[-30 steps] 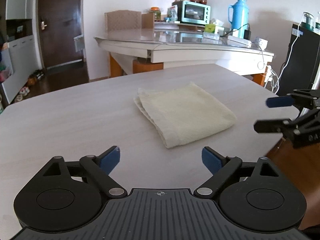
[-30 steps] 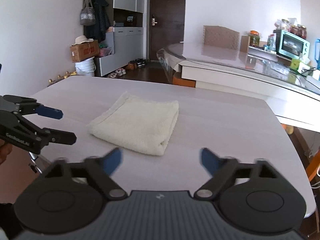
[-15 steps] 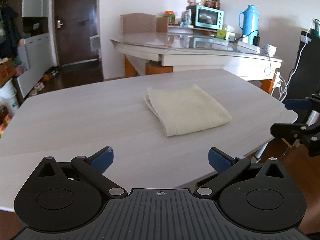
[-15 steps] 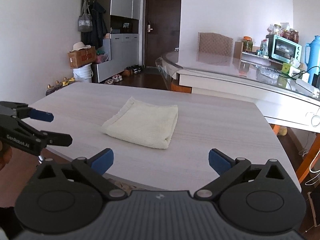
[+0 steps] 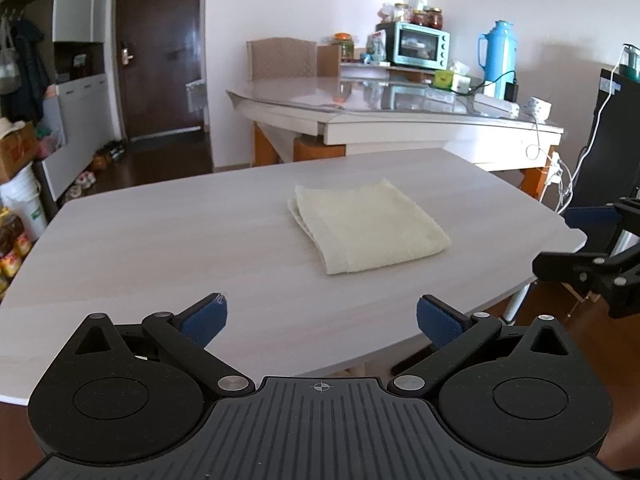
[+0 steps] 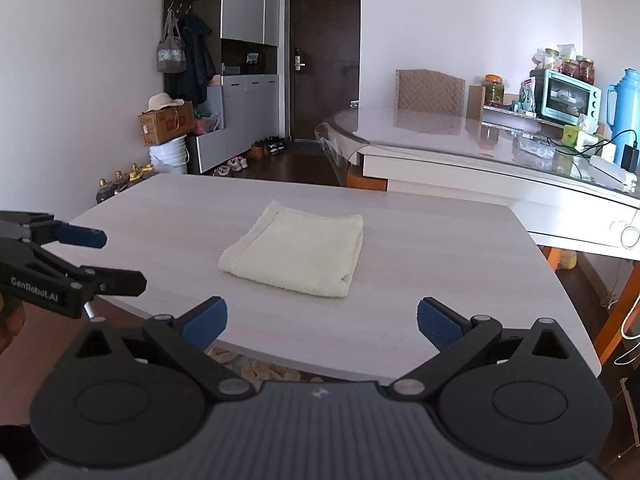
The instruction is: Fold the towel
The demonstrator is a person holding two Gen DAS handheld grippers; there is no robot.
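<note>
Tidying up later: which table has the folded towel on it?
The nearer wood-grain table holds the towel; the glass-topped table behind carries appliances.

"GenRobot.AI" on left tongs (image 6: 120, 258)

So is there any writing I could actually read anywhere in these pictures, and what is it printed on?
"GenRobot.AI": white letters on the side of the left hand-held gripper, seen in the right wrist view.
Red print on the cardboard box: too blurred to read.
Labels on the jars atop the oven: too small to read.
</note>
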